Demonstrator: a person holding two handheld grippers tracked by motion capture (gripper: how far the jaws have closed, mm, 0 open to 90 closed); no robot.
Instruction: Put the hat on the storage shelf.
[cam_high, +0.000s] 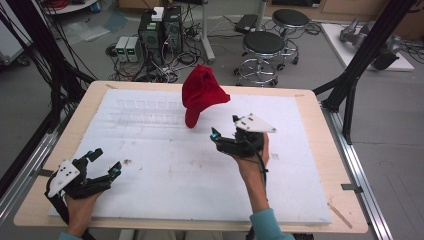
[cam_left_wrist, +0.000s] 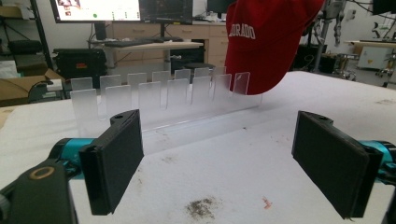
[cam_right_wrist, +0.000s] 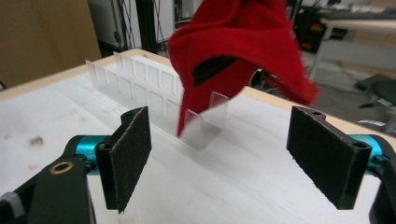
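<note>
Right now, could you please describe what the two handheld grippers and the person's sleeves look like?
Both the left gripper and the right gripper have black bodies, teal fittings at the jaw bases and a grey three-cornered plate on top. Their flat rectangular black pads have screw holes near the top, and a brass-coloured ring sits on the black body below. A black cable trails from the right gripper over the wrist. The sleeve is teal.

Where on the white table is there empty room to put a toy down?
Most of the white mat is bare: the wide patch between the left tool and the right tool, and the strip near its right edge. It is crowded at the back, where the clear rack stands with the red cap hanging on its end.
</note>
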